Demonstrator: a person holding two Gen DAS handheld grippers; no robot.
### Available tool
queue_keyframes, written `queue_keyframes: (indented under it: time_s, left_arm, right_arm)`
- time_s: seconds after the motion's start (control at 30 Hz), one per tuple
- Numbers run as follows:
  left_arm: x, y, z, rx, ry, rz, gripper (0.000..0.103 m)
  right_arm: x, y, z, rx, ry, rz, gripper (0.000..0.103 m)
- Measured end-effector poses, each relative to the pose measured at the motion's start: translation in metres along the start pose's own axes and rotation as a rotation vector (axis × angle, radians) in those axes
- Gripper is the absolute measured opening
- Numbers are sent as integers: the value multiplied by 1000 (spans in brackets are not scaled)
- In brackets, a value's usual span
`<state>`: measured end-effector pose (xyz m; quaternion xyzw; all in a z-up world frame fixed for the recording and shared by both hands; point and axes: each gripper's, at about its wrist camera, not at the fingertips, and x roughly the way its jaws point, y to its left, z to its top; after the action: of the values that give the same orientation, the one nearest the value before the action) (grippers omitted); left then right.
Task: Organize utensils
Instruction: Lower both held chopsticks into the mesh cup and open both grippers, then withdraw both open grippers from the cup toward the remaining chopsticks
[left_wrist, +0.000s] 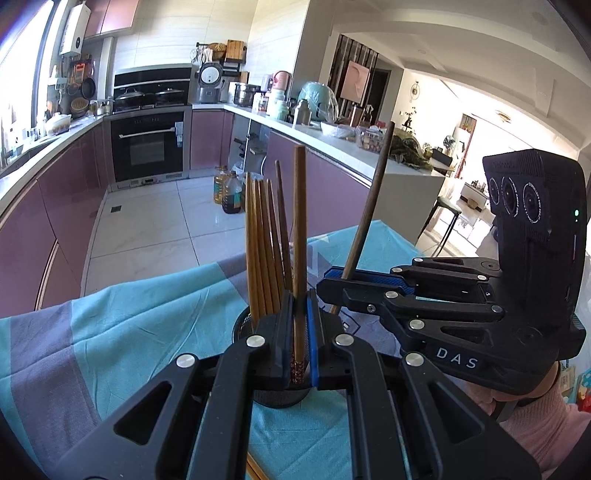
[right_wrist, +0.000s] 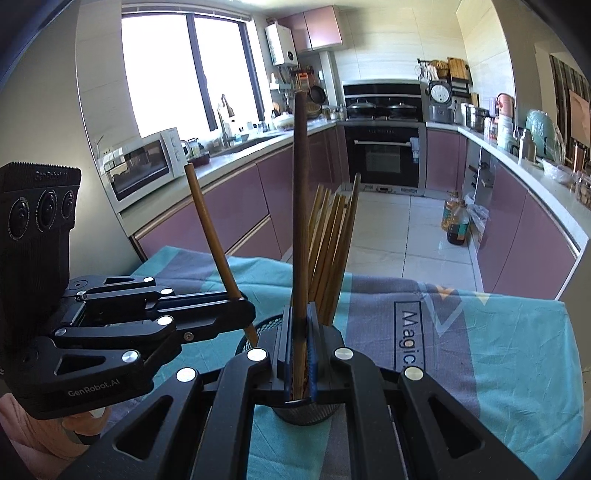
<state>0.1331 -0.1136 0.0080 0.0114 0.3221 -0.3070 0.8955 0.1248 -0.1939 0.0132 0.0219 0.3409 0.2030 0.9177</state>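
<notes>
A black mesh holder (left_wrist: 279, 398) (right_wrist: 307, 409) stands on the teal and grey cloth (left_wrist: 140, 325) (right_wrist: 498, 350), with several light wooden chopsticks (left_wrist: 263, 243) (right_wrist: 328, 251) upright in it. My left gripper (left_wrist: 300, 332) (right_wrist: 244, 307) is shut on a light brown chopstick (left_wrist: 300, 236) (right_wrist: 211, 229), held upright just over the holder. My right gripper (right_wrist: 300, 339) (left_wrist: 334, 282) is shut on a dark brown chopstick (right_wrist: 300, 206) (left_wrist: 369, 199), its lower end at the holder's far rim. The two grippers sit side by side above the holder.
The table's far edge (right_wrist: 443, 286) drops to a tiled floor. Oil bottles (left_wrist: 229, 194) (right_wrist: 457, 221) stand on the floor by the purple cabinets. A microwave (right_wrist: 142, 166) sits on the left counter. A pink sleeve (left_wrist: 535, 410) shows behind the right gripper.
</notes>
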Motion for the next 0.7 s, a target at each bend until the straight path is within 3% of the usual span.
queue_keyframes:
  time_s: [0.7]
  left_arm:
    - [41, 9, 4, -44, 81, -3, 8]
  right_arm:
    - [16, -14, 0, 80, 18, -10, 10]
